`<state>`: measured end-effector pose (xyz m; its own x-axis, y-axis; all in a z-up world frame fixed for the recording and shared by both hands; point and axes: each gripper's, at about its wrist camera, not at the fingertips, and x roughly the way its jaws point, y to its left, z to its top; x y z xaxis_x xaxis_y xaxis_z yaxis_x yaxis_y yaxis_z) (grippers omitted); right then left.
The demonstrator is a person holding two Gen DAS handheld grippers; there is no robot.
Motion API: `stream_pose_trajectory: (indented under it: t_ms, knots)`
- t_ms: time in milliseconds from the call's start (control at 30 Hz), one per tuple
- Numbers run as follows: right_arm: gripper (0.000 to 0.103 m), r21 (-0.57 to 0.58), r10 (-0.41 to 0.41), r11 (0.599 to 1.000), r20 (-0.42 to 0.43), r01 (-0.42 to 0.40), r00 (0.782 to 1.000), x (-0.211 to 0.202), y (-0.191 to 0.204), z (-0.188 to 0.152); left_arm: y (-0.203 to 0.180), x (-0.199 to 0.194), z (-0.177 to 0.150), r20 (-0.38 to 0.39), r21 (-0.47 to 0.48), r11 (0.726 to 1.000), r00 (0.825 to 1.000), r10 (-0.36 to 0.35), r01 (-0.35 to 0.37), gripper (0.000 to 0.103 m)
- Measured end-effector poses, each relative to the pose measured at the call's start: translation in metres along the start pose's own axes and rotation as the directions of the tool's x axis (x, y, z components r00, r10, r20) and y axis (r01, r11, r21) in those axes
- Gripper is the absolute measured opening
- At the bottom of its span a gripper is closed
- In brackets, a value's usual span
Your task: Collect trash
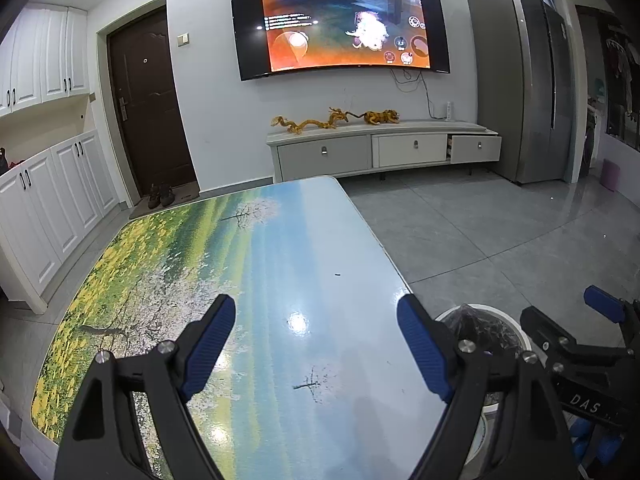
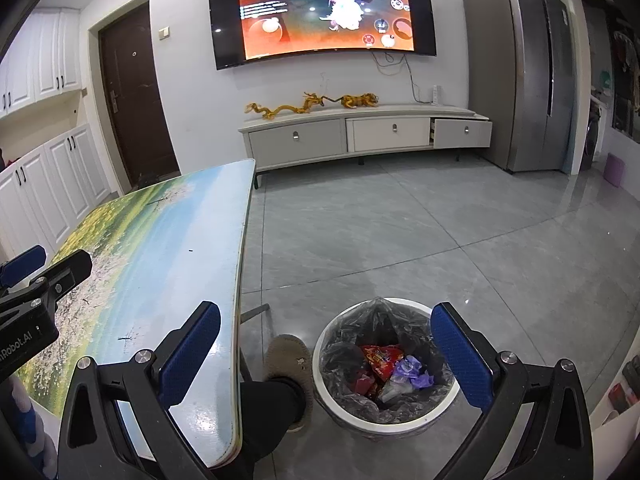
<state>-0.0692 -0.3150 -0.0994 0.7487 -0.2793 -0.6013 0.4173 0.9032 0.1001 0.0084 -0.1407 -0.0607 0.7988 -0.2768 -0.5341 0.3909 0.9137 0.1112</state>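
Observation:
A white trash bin [image 2: 348, 414] with a black liner stands on the floor beside the table; inside lie a red snack wrapper [image 2: 378, 358], a purple wrapper [image 2: 410, 370] and other bits. My right gripper [image 2: 326, 354] is open and empty, held above the bin. My left gripper [image 1: 316, 346] is open and empty, held over the landscape-printed table [image 1: 248, 264]. The bin's rim [image 1: 484, 311] shows in the left wrist view, past the table's right edge. The right gripper shows at the right of the left wrist view [image 1: 600, 332].
A slippered foot [image 2: 286, 360] stands between the table leg and the bin. Grey tiled floor [image 2: 440, 232] stretches toward a TV cabinet [image 2: 360, 136], a fridge [image 2: 528, 80] and a pink stool [image 2: 614, 170]. White cupboards [image 1: 48, 200] line the left wall.

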Motion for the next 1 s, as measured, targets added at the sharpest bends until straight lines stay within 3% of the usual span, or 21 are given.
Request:
stream_pose_trajectory:
  t_ms: [1000]
  knots:
    - [0.103,-0.015,-0.016,1.000,-0.003,0.016,1.000,-0.0011,0.0007,-0.0022,0.0075,-0.0048,-0.0013,0.040,-0.037,0.999,0.999,-0.003,0.004,0.083]
